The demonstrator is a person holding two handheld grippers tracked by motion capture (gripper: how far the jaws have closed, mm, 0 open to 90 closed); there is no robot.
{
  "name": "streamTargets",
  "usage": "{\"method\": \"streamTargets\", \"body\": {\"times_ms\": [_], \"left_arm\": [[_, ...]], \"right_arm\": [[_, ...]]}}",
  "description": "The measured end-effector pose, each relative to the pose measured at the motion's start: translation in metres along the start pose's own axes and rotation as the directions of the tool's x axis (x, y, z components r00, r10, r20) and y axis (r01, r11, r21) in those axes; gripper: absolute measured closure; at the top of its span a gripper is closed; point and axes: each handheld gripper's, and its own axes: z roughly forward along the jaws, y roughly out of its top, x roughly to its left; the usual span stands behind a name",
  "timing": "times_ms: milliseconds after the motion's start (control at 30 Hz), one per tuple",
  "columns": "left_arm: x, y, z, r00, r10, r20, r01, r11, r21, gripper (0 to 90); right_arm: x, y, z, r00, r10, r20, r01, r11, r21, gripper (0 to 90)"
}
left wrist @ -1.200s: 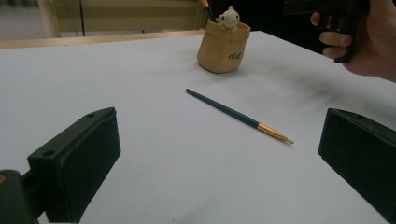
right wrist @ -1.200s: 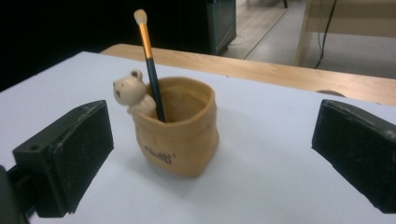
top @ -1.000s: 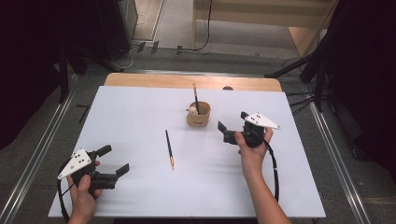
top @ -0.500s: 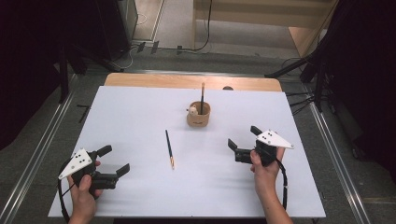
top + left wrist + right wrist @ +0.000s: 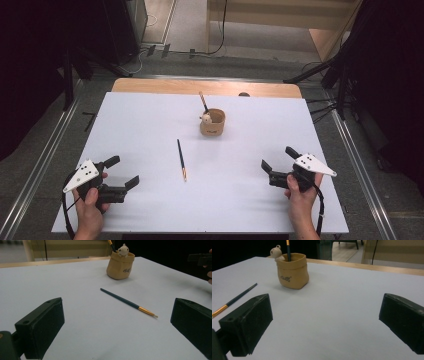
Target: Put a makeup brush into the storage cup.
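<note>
A tan holder (image 5: 212,123) with a small bear figure on its rim stands at the table's middle back, one brush upright in it (image 5: 203,102). A second dark brush (image 5: 181,159) with a gold ferrule lies flat on the white table, nearer than the holder. My left gripper (image 5: 122,171) rests open near the front left corner, empty; its view has the lying brush (image 5: 128,302) ahead and the holder (image 5: 120,264) beyond. My right gripper (image 5: 278,158) is open and empty near the front right, with the holder (image 5: 292,271) ahead and the brush (image 5: 234,300) at its left.
The white table top (image 5: 150,120) ends in a wooden strip (image 5: 165,86) at the back. Metal rails (image 5: 40,160) run along both sides on the floor. Dark stands and cables stand beyond the table.
My right gripper has drawn back from beside the holder toward the front right of the table. The left gripper has stayed put.
</note>
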Motion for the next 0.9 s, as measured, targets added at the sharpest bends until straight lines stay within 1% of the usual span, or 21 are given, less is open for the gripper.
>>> {"method": "streamTargets", "body": {"times_ms": [167,333,567,700,833,900], "left_arm": [[0.000,0.000,-0.001,1.0000,0.001,-0.003,-0.001,1.0000,-0.003,0.0],[0.000,0.000,-0.001,1.0000,0.000,-0.005,0.000,1.0000,-0.006,0.0],[0.000,0.000,-0.003,1.0000,0.002,-0.008,-0.002,1.0000,-0.006,0.0],[0.001,0.000,-0.004,0.9999,-0.001,-0.012,0.001,1.0000,-0.010,0.0],[-0.001,0.001,-0.004,0.9999,0.001,-0.012,-0.001,1.0000,-0.010,0.0],[-0.001,0.001,-0.004,0.9999,0.002,-0.011,-0.002,1.0000,-0.008,0.0]], "right_arm": [[-0.008,-0.010,-0.014,0.9998,0.017,0.011,-0.017,1.000,0.003,0.0],[-0.014,-0.016,-0.028,0.9994,0.026,0.023,-0.026,1.000,-0.001,0.0],[-0.023,-0.023,-0.045,0.9990,0.030,0.034,-0.030,1.000,-0.002,0.0],[-0.027,-0.027,-0.052,0.9990,0.030,0.031,-0.031,1.000,0.004,0.0],[-0.029,-0.031,-0.059,0.9994,0.022,0.028,-0.022,1.000,0.001,0.0],[-0.032,-0.030,-0.061,0.9994,0.027,0.021,-0.027,1.000,-0.005,0.0]]}}
